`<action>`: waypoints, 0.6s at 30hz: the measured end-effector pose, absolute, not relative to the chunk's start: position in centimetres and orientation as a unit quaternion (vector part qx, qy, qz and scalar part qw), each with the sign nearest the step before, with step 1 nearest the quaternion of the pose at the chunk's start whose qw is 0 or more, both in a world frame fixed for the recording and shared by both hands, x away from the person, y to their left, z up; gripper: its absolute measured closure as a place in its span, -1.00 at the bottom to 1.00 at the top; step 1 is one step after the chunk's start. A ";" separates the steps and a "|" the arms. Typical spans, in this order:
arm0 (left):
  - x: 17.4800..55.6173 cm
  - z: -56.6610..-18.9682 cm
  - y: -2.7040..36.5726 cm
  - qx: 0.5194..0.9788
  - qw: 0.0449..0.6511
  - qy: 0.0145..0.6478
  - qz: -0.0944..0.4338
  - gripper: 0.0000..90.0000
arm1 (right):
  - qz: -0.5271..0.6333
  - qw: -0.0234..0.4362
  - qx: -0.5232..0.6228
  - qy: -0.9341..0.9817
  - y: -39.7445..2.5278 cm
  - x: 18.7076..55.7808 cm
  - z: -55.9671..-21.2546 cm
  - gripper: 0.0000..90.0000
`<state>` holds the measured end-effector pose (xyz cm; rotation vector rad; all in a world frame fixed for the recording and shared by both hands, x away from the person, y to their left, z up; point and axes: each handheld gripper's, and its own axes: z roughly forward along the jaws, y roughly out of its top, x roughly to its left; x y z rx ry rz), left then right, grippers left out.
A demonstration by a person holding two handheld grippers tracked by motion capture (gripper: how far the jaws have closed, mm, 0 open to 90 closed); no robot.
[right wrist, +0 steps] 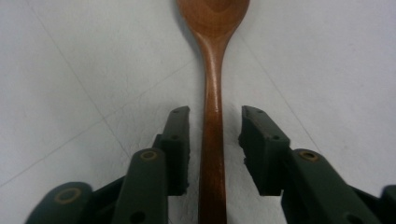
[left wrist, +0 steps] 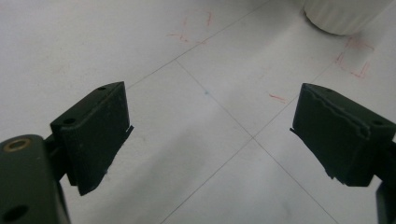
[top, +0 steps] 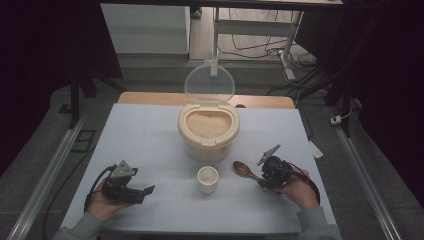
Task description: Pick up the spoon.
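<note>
Inspection of the near edge first: the left gripper [top: 131,189] rests low on the white table [top: 150,140] at about 7 o'clock from the small white cup [top: 207,179], held in the person's left hand [top: 102,202]; in the left gripper view its jaws stand wide apart over bare, faintly lined surface, with nothing between them and the cup's ribbed base [left wrist: 343,16] well ahead toward 1 o'clock. The right gripper [top: 264,176] sits at about 3 o'clock from the cup, in the right hand [top: 295,192]. In the right gripper view its jaws stand narrowly parted, one on either side of the handle of the wooden spoon [right wrist: 212,93], with a slim gap showing on each side; contact is not evident, so the spoon appears straddled rather than clamped. The spoon lies flat on the table, its long axis running straight along the jaw line toward 12 o'clock in that view, bowl end away from the gripper. In the high view the bowl [top: 242,168] points toward 10 o'clock, just beside the cup. Farther off, at 12 o'clock from the cup, stands the cream rice container [top: 208,131], filled with grain, its clear lid [top: 209,82] raised upright behind. Judgement: the right gripper is plainly the nearer, already aligned; closing on the handle is what remains.
</note>
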<state>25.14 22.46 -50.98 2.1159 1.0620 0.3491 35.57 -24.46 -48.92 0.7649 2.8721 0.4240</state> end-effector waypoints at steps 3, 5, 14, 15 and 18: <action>25.1 -51.0 22.5 0.823 0.365 0.413 0.136 -0.76 | 0.127 0.069 0.242 0.960 -24.1 35.7 -49.3 0.51; 25.1 -51.0 22.5 0.823 0.365 0.413 0.136 -0.76 | 0.125 0.066 0.239 0.961 -23.9 35.8 -49.2 0.58; 25.1 -51.1 22.4 0.824 0.362 0.413 0.137 -0.76 | 0.110 0.067 0.225 0.966 -23.2 35.8 -49.3 0.78; 25.1 -51.1 22.4 0.824 0.362 0.413 0.137 -0.76 | 0.110 0.067 0.225 0.966 -23.2 35.8 -49.3 0.78; 25.1 -51.1 22.4 0.826 0.361 0.412 0.136 -0.76 | 0.116 0.075 0.220 0.966 -23.3 35.6 -49.2 0.79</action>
